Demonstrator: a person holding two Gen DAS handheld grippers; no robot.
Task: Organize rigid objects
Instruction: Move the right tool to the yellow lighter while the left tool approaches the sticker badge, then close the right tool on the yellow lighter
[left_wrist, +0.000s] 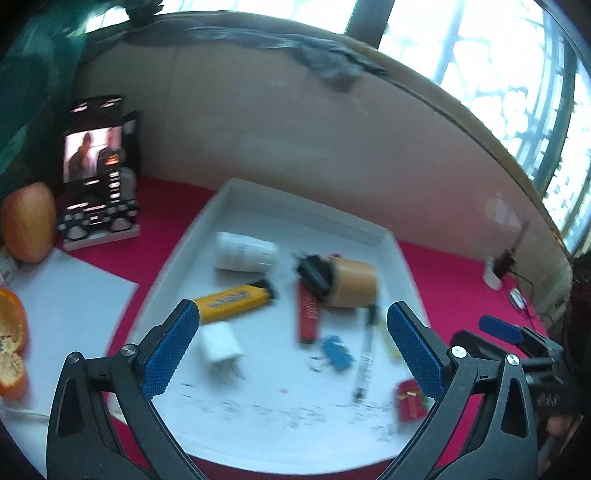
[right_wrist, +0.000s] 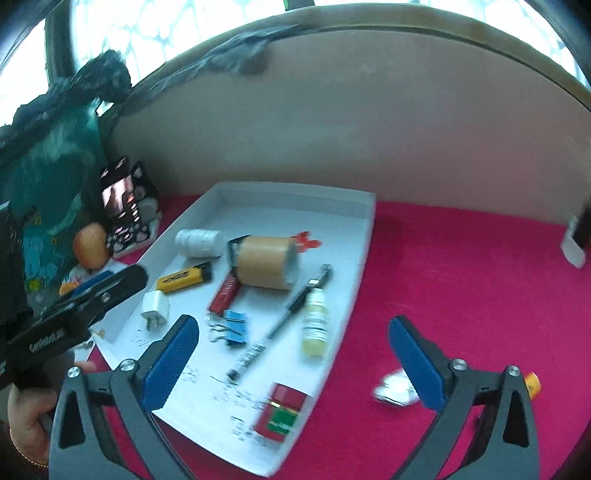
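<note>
Both grippers hover above the near end of a white tray (right_wrist: 356, 236) on a pink cloth (right_wrist: 461, 280). The left gripper (left_wrist: 293, 345) and the right gripper (right_wrist: 293, 356) each stand with jaws spread wide and nothing between them. Nearest in the tray lies a small red box (right_wrist: 282, 411), then a white plug (left_wrist: 219, 347), a blue binder clip (right_wrist: 232, 326) and a pen (right_wrist: 282, 319). Farther in sit a yellow lighter (left_wrist: 234, 301), a red lighter (left_wrist: 308, 314), a roll of tan tape (right_wrist: 267, 262) and, at the far left, a white bottle (left_wrist: 243, 251). Only the right view shows a little yellowish bottle (right_wrist: 316, 321) clearly beside the pen, and a crumpled silver wrapper (right_wrist: 395, 391) on the cloth to the right of the tray. Only the left view shows orange peel (left_wrist: 11, 347) at the near left. An apple (left_wrist: 29, 221) stands at the far left.
</note>
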